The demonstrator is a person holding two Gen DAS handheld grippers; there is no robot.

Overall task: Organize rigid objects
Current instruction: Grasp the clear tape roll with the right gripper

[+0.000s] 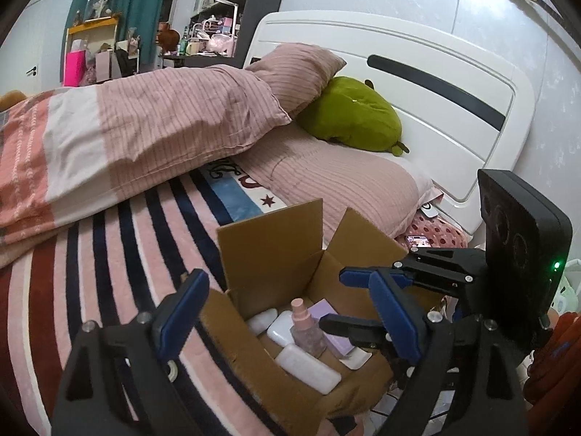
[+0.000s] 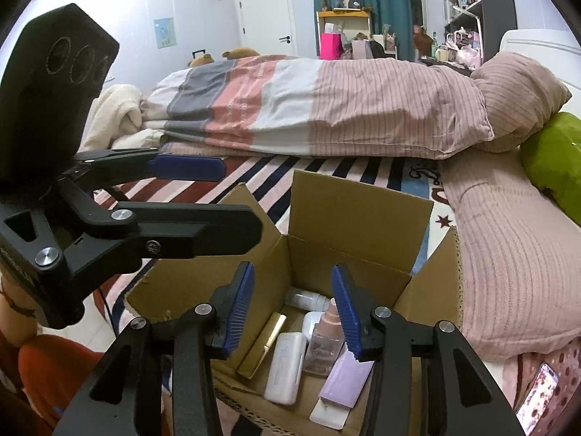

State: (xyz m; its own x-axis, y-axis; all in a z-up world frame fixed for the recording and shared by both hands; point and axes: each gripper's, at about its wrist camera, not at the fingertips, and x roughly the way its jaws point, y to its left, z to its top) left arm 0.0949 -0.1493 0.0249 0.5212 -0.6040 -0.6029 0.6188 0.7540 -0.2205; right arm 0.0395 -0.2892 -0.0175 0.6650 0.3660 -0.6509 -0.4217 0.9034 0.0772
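Nearest to us, our right gripper [image 2: 294, 309] hangs over the open cardboard box [image 2: 363, 214] with its blue pads [image 2: 346, 309] spread apart and nothing between them. Our left gripper [image 1: 287, 312] is likewise spread wide and empty, held above the same box from the other side. The box sits on the striped blanket [image 1: 109, 254] at the edge of the bed, flaps up. Inside it we see a clear spray bottle with a pink cap [image 2: 325, 341] standing upright, a white case [image 2: 285, 367] lying beside it, a gold box [image 2: 263, 345], a lilac box [image 2: 345, 381] and a small white bottle [image 2: 307, 299] at the far wall. A phone [image 2: 537, 396] lies on the bed to the right.
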